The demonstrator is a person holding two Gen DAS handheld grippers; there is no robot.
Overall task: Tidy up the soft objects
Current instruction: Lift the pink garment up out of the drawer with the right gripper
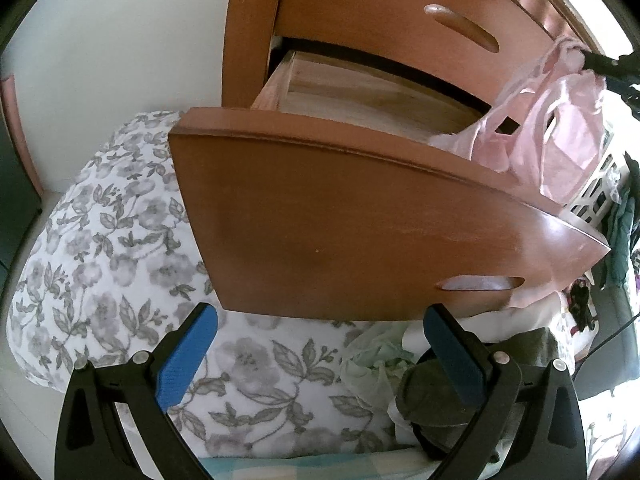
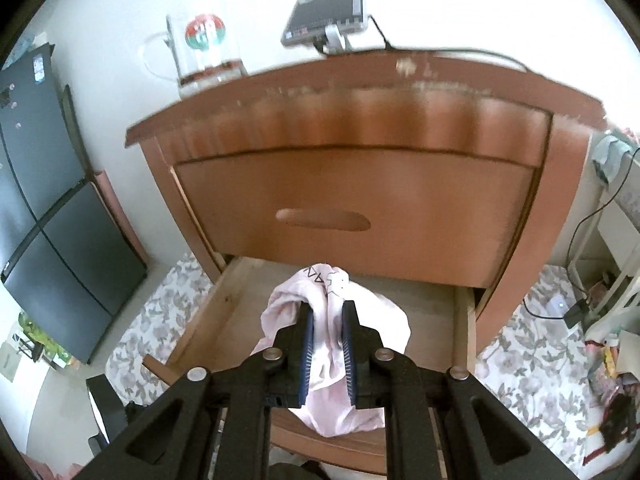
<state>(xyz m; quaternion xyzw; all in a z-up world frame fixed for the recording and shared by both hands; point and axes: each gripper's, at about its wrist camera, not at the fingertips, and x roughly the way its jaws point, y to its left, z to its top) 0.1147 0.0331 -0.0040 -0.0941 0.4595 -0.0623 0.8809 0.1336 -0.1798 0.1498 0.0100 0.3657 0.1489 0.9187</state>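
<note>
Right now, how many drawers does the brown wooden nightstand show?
2. The closed upper drawer with a slot handle, and the lower drawer pulled open beneath it, with the pink cloth hanging above it. Any lower ones would be hidden.

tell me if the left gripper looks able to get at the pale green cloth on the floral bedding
Probably yes. The left gripper stands open with the pale green cloth lying between its fingers on the floral bedding; nothing covers it, and the open drawer sits beyond.
</note>
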